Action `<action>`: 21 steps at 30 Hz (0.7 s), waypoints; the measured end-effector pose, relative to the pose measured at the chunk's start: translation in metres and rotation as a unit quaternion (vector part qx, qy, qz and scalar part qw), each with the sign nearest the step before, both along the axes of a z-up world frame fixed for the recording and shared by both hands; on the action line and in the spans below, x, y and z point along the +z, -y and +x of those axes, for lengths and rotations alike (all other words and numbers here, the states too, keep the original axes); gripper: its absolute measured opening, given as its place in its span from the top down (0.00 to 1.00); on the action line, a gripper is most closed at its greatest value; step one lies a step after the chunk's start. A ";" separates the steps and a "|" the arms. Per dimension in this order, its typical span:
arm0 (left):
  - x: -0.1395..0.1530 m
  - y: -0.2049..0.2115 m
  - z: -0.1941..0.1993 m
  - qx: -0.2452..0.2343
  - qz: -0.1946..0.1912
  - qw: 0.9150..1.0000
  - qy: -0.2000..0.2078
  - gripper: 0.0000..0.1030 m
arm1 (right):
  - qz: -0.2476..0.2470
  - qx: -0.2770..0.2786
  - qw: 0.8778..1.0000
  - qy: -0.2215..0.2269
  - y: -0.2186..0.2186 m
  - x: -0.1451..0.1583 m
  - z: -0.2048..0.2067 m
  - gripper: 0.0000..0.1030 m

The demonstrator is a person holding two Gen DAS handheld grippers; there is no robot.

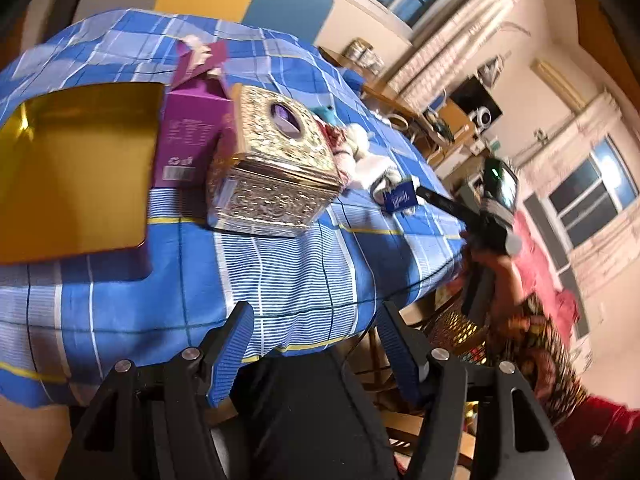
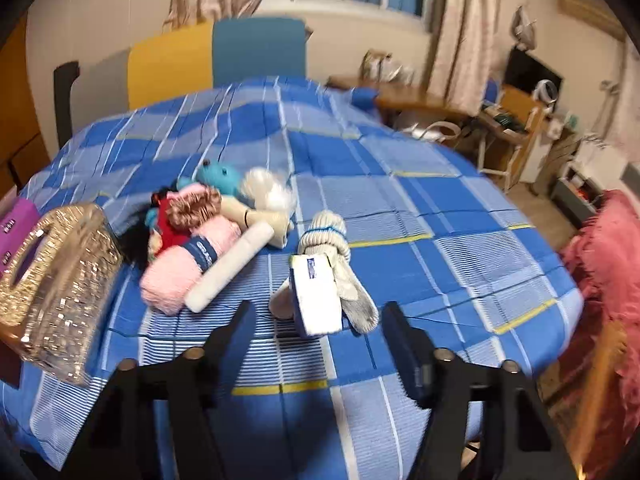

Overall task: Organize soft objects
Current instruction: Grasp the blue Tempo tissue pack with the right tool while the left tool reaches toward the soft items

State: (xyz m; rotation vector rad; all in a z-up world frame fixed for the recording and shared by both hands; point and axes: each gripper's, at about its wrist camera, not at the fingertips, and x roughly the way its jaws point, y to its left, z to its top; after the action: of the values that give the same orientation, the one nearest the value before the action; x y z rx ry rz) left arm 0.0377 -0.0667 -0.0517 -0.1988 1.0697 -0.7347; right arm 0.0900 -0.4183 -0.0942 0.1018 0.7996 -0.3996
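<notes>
Two grippers are held open and empty: the right gripper (image 2: 316, 316) is lined up on the banded socks (image 2: 324, 280) lying on the tablecloth (image 2: 440, 240), beside the toy pile (image 2: 216, 216). A pickup is judged to be under way; the jaws must be closed around the bundle. The left gripper (image 1: 316, 328) is kept back at the table edge.

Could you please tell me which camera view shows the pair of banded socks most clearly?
The right wrist view: the banded socks lie close ahead of the open right gripper, unobstructed, apart from the soft-toy pile. The left wrist view shows them only small and distant, past the gold tissue box.
</notes>
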 end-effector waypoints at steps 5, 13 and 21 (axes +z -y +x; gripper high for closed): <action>-0.001 0.014 0.008 -0.026 -0.012 1.000 -0.014 0.37 | 0.044 0.034 0.998 -0.018 0.018 -0.017 0.021 0.56; 0.013 0.068 0.017 -0.083 0.026 0.996 0.024 0.32 | 0.117 0.020 0.993 -0.008 0.043 -0.024 0.023 0.75; 0.012 0.149 0.053 -0.134 0.058 0.988 0.041 0.20 | 0.169 -0.009 0.983 0.070 0.060 -0.003 -0.002 0.75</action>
State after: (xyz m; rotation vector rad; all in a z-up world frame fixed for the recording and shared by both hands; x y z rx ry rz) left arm 0.0904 -0.2155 -0.0400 0.0766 1.0689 -0.9114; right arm 0.0884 -0.4780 -0.0975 0.4492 0.7226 -0.2680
